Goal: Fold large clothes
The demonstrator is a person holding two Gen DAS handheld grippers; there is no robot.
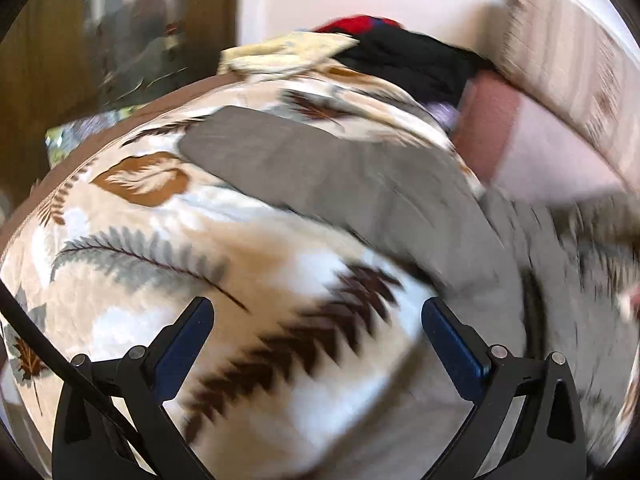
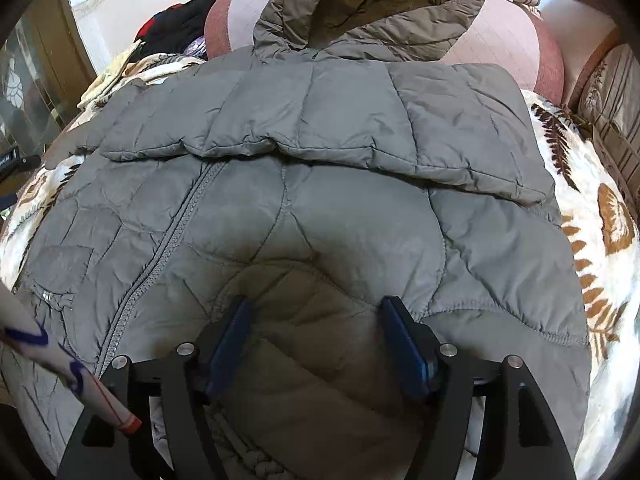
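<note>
A grey quilted puffer jacket (image 2: 320, 200) lies zipped and front up on a leaf-patterned blanket (image 2: 600, 240). One sleeve is folded across its chest, and its hood (image 2: 372, 4) rests toward the pillows. My right gripper (image 2: 317, 304) hovers low over the hem with jaws apart. A fold of olive-grey jacket fabric (image 2: 312, 344) lies between the fingers, and the pads do not press on it. In the blurred left wrist view, my left gripper (image 1: 316, 308) stands open over bare blanket (image 1: 280, 360). The other grey sleeve (image 1: 320, 176) stretches out ahead of it.
Black and red clothes (image 1: 404, 52) are piled at the far side of the bed. A pink pillow (image 2: 508, 32) and striped cushions (image 2: 612, 120) line the headboard side. A white tube with blue marks (image 2: 60, 356) crosses the lower left. A wooden cabinet (image 1: 36, 80) stands to the left.
</note>
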